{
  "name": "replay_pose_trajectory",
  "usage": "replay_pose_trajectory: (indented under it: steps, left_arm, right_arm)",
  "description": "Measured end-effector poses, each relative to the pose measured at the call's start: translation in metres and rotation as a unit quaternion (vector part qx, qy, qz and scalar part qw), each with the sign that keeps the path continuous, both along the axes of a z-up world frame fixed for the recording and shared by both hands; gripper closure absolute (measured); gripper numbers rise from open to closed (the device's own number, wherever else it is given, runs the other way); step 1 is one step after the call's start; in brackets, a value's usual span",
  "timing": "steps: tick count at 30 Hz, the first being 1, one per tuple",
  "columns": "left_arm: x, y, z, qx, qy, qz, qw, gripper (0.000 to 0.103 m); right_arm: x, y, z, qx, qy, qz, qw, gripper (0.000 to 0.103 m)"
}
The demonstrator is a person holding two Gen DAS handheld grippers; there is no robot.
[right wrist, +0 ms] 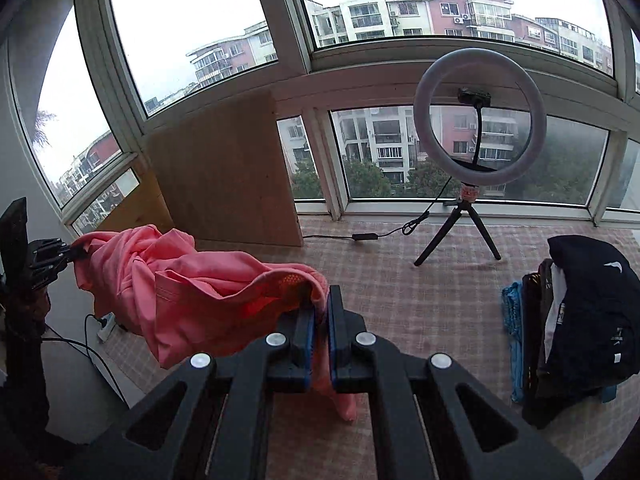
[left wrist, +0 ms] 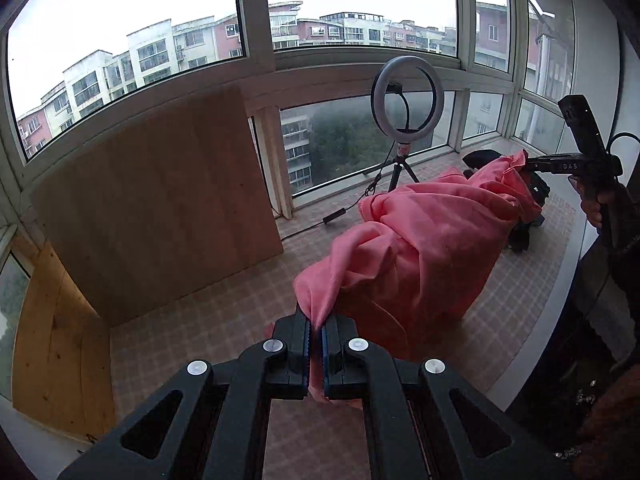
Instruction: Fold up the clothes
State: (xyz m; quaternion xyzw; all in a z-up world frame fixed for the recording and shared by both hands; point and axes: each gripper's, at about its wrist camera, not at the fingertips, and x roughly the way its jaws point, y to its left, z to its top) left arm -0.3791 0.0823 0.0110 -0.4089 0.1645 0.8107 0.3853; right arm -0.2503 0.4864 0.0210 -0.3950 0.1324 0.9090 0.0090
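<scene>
Glazed balcony windows backed a checked cloth-covered counter carrying a ring light and a pile of dark clothes. A pink garment hung bunched and twisted above the counter, slung between both tools. Left hand-held gripper was clamped on one edge, right hand-held gripper on another. Fabric appeared light, soft and limp; hems or corners judged best holds.

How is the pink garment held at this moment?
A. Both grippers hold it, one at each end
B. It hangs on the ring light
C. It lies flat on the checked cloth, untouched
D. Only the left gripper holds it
A: the pink garment stretches between the left gripper and the right gripper, each with jaws shut on an end.
</scene>
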Motion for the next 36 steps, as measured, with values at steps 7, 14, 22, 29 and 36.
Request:
replay_pose_trajectory:
  steps: [7, 14, 22, 29, 36]
  left_arm:
    - [-0.005, 0.013, -0.217, -0.141, -0.164, 0.041, 0.9754, 0.100]
    - [0.001, -0.009, -0.205, -0.102, -0.162, 0.063, 0.9795, 0.098]
    - [0.004, -0.039, -0.196, -0.094, -0.155, 0.096, 0.9788, 0.099]
    - [0.017, -0.004, -0.211, -0.091, -0.162, 0.058, 0.9808, 0.087]
    - [0.024, 0.020, -0.217, -0.083, -0.166, 0.034, 0.9820, 0.101]
  right_arm:
    - [-0.018, 0.010, -0.199, 0.015, -0.244, -0.055, 0.968, 0.093]
    - [-0.047, -0.086, -0.212, 0.037, -0.242, 0.126, 0.961, 0.054]
    - [-0.057, -0.100, -0.246, 0.060, -0.277, 0.154, 0.946, 0.099]
    - [-0.021, 0.001, -0.138, -0.003, -0.150, 0.037, 0.988, 0.100]
    - [0.010, 0.096, -0.166, 0.011, -0.236, -0.128, 0.963, 0.099]
